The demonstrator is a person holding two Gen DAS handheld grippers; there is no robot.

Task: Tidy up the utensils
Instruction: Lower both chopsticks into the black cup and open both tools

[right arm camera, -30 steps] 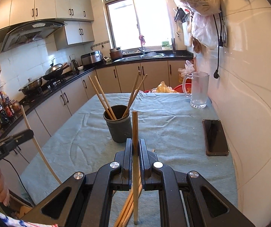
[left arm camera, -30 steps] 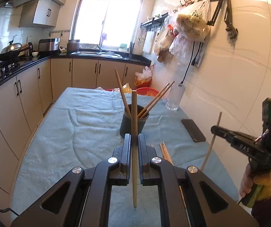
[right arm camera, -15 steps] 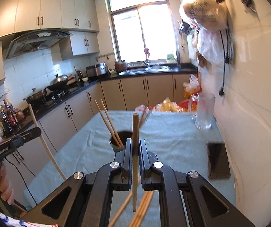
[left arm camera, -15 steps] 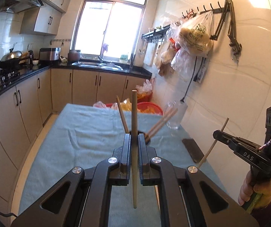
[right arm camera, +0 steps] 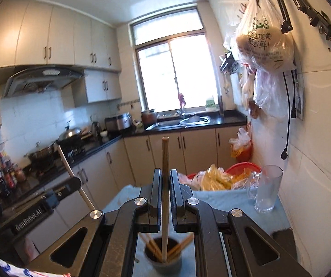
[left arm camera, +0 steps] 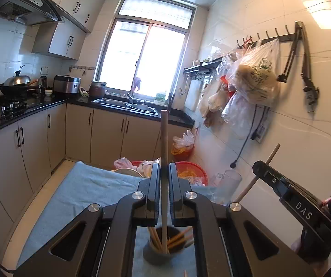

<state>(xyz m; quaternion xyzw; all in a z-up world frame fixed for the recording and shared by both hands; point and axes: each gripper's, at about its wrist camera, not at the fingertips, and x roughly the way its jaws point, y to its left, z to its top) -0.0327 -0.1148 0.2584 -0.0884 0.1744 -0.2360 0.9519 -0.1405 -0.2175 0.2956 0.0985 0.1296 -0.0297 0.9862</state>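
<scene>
In the left wrist view my left gripper (left arm camera: pixel 164 168) is shut on a wooden chopstick (left arm camera: pixel 164 133) that stands upright between its pads. Its lower end hangs over the dark cup (left arm camera: pixel 163 254), which holds several chopsticks. In the right wrist view my right gripper (right arm camera: pixel 165 175) is shut on a second upright chopstick (right arm camera: pixel 165 152), whose lower end reaches into the mouth of the same cup (right arm camera: pixel 165 260). Each gripper shows in the other's view: the right gripper (left arm camera: pixel 257 166) at the right, the left gripper (right arm camera: pixel 75 182) at the left, each with its stick.
A blue-grey cloth (left arm camera: pixel 84 184) covers the table. A glass mug (right arm camera: pixel 267 189) and a dark phone (right arm camera: pixel 283 235) lie near the tiled wall on the right. A red basket (right arm camera: pixel 244 167) with plastic bags sits beyond the far table edge. One loose chopstick (left arm camera: pixel 185 273) lies by the cup.
Both grippers rose and moved forward over the table with their chopsticks. The cup, earlier ahead of the fingers, now shows low down beneath them.
</scene>
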